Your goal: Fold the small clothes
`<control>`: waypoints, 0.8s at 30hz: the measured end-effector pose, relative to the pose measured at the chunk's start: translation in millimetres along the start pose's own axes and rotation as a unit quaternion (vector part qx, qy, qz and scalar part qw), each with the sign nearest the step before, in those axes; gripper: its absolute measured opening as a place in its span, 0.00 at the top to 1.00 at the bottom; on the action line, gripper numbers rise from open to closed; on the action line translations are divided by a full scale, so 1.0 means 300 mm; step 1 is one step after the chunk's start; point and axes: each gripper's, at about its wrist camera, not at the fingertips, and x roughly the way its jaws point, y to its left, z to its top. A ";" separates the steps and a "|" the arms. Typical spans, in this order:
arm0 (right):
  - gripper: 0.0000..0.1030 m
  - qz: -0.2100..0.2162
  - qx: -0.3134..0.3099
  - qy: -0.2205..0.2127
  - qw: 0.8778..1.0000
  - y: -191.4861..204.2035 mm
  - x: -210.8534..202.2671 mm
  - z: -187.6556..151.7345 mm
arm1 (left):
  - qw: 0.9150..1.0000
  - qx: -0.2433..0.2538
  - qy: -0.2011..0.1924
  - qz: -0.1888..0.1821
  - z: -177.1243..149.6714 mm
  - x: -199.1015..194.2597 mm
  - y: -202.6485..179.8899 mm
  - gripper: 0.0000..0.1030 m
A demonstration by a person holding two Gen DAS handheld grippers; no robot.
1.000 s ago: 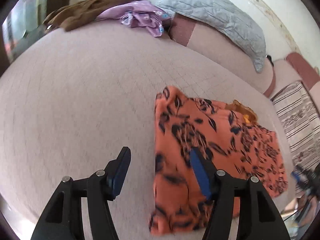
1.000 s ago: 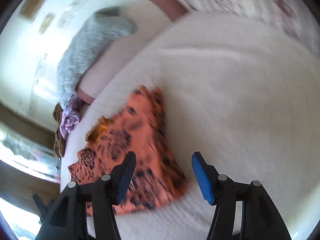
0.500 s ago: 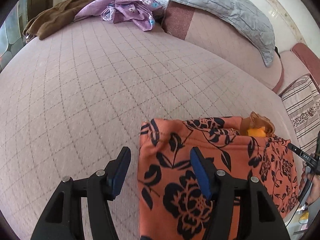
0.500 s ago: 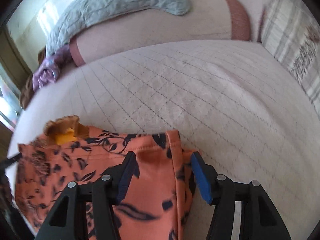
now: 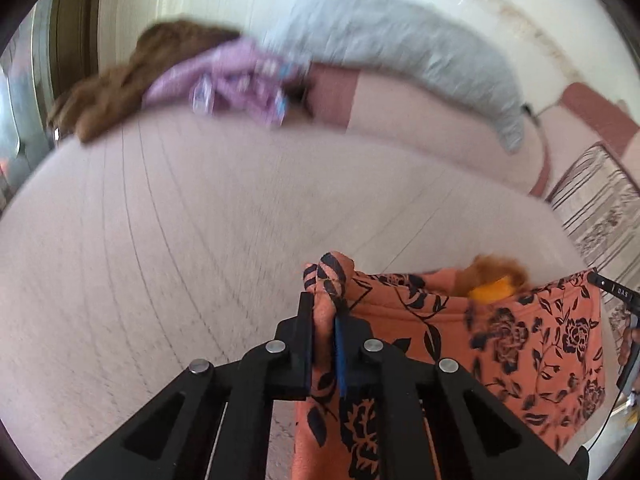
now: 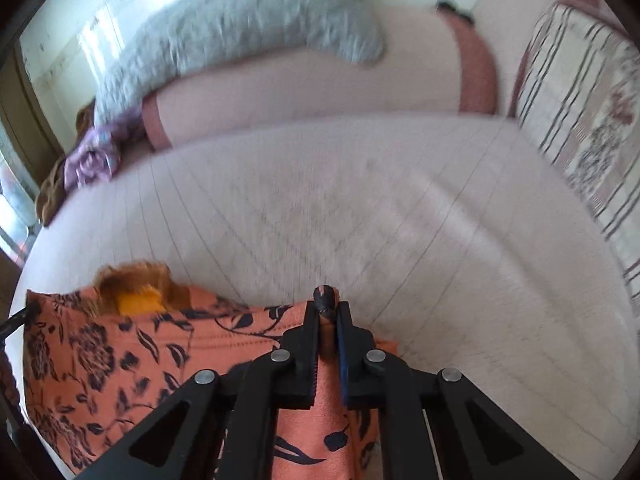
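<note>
An orange garment with black flower print (image 5: 500, 340) lies near the front edge of the pink quilted bed (image 5: 200, 240). My left gripper (image 5: 324, 312) is shut on the garment's left corner, which bunches up between the pads. My right gripper (image 6: 327, 316) is shut on the right corner of the same garment (image 6: 120, 352). An orange-brown frilly neck part (image 6: 136, 284) with a yellow label shows at the garment's far edge. The views are blurred by motion.
A grey quilted pillow (image 5: 400, 48) lies along the bolster at the back. A purple garment (image 5: 232, 80) and a brown cloth (image 5: 120, 80) are heaped at the back left. A striped cushion (image 6: 580, 100) stands at the right end.
Both grippers were open over the garment's corners half a second ago and have closed on them. The corners are now pinched and lifted a little, and both views are moving.
</note>
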 end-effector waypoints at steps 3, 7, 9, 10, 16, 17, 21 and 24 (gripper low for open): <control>0.93 -0.013 0.019 -0.039 0.999 -0.028 -0.113 0.018 | 1.000 0.001 0.001 0.009 0.008 0.038 0.005 0.91; 0.93 -0.024 0.049 -0.003 0.998 -0.091 -0.006 -0.009 | 0.996 -0.029 0.075 0.037 -0.012 0.242 0.064 0.91; 0.93 -0.024 0.054 0.038 0.998 -0.108 0.101 -0.036 | 0.996 -0.033 0.072 0.044 -0.011 0.254 0.074 0.91; 0.93 -0.022 0.056 0.048 0.997 -0.105 0.136 -0.048 | 0.996 -0.032 0.073 0.043 -0.007 0.251 0.073 0.91; 0.84 -0.010 0.070 0.058 0.996 -0.112 0.171 -0.061 | 0.996 -0.024 0.070 0.058 0.021 0.217 0.077 0.86; 0.74 -0.010 0.074 0.060 0.995 -0.123 0.154 -0.061 | 0.996 -0.028 0.067 0.057 0.019 0.203 0.079 0.86; 0.38 -0.017 0.091 0.027 0.995 -0.151 -0.015 -0.080 | 0.998 -0.021 0.028 0.052 0.008 0.052 0.058 0.78; 0.36 0.030 0.107 -0.017 0.994 -0.131 -0.183 -0.108 | 0.999 -0.006 -0.007 0.050 -0.029 -0.098 0.023 0.57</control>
